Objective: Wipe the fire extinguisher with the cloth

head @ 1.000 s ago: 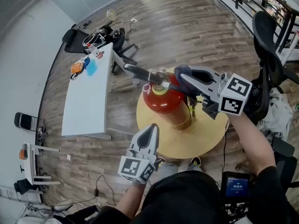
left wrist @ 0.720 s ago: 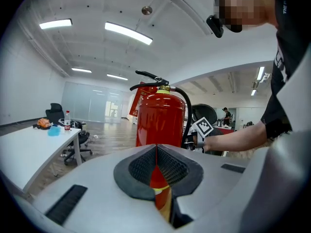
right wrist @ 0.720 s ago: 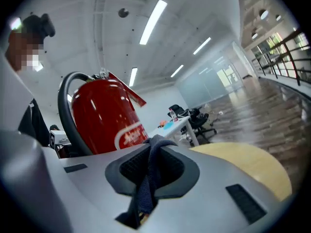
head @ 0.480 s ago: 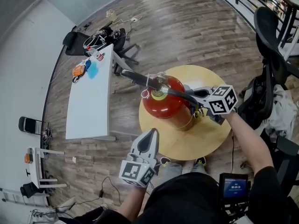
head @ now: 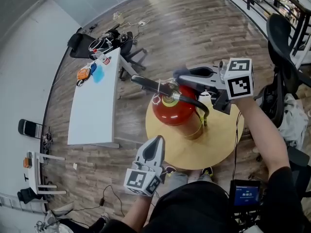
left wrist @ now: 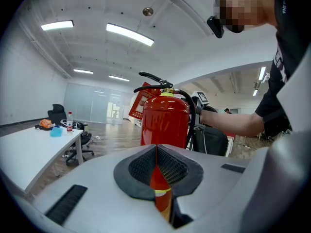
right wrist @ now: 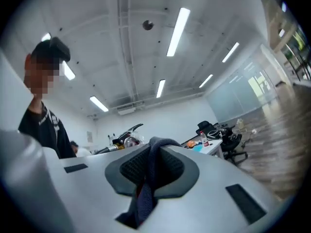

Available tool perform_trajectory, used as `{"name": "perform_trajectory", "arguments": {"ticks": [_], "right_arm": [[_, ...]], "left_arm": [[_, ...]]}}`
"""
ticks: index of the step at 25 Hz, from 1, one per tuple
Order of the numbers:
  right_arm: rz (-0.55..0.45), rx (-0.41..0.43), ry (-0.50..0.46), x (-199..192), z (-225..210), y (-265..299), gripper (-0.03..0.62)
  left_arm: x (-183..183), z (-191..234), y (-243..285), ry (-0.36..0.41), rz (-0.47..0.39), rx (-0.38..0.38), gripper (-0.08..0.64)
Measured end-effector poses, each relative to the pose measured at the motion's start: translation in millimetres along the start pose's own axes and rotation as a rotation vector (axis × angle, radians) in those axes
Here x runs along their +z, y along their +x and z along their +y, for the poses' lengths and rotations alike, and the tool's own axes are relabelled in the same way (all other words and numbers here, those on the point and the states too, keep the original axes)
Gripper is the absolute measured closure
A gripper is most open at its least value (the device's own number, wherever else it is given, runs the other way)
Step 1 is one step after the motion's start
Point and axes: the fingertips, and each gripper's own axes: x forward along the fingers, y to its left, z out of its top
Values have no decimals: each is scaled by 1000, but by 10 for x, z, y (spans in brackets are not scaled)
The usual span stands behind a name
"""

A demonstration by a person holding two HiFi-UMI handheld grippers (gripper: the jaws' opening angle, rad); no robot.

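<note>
grips a dark blue-grey cloth (right wrist: pixel 146 188) between the clenched jaws of the right gripper (right wrist: pixel 153 152), one fold bulging above the pads and the rest hanging below. carries that right gripper (head: pixel 179 74) just past the top of the red fire extinguisher (head: pixel 177 111), with the cloth close beside the valve head and black lever (head: pixel 146 83); cannot tell from any view whether cloth and metal touch. stands the fire extinguisher upright on the round wooden table (head: pixel 216 147), toward its far left edge, with a black hose (head: pixel 198 106) arching down the right side of the body. holds the left gripper (head: pixel 156 143) at the near left edge of the table, apart from the fire extinguisher, tip aimed at it. presses the left gripper's jaws together on nothing, with only the red body visible beyond through the slit between the pads. leaves a long white desk (head: pixel 92 106) off to the left on the wood floor, and a black office chair (head: pixel 284 47) off to the right.
</note>
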Motion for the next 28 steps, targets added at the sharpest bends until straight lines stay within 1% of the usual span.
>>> {"name": "perform_trajectory", "arguments": {"ticks": [2, 3, 5, 7, 9, 11, 14, 16, 17, 18, 21, 23, 24, 25, 26, 27, 28], "right_arm": [[-26, 3, 154, -142, -190, -59, 551], [-15, -2, 225, -279, -297, -84, 551], [67, -42, 326, -709, -514, -101, 551], [154, -108, 404, -1190, -720, -108, 551], [213, -159, 467, -1535, -871, -124, 551], [295, -199, 477, -1746, -951, -154, 551], [399, -226, 418, -1828, -942, -204, 551], [408, -216, 364, -1731, -840, -256, 551], [381, -204, 341, -1619, -755, -280, 551], [333, -187, 320, -1454, -651, -294, 551], [126, -101, 241, -716, -223, -314, 551], [21, -21, 145, -228, 184, -354, 551], [-9, 19, 88, -59, 405, -378, 551], [-25, 43, 29, 42, 599, -402, 551], [-31, 40, -29, 75, 733, -427, 551], [-38, 15, -80, 53, 797, -457, 551], [-53, -16, -110, -2, 804, -501, 551]], "left_arm": [[8, 40, -42, -4, -6, 14, 535], [14, 69, -63, -4, -9, 21, 535], [11, 137, -97, -6, -10, 35, 535], [-22, 189, -110, -13, -4, 48, 535], [-56, 210, -108, -15, 6, 53, 535], [-71, 215, -106, -15, 11, 54, 535], [-86, 219, -103, -17, 15, 50, 535], [-106, 214, -92, -19, 18, 42, 535], [-118, 206, -82, -20, 20, 34, 535], [-129, 198, -67, -23, 22, 26, 535], [-163, 173, -9, -29, 25, -2, 535], [-181, 124, 41, -33, 23, -20, 535], [-188, 83, 68, -34, 21, -30, 535], [-198, 38, 94, -34, 20, -40, 535], [-209, -3, 118, -34, 19, -49, 535], [-220, -37, 137, -35, 19, -57, 535], [-230, -62, 151, -37, 19, -61, 535]]}}
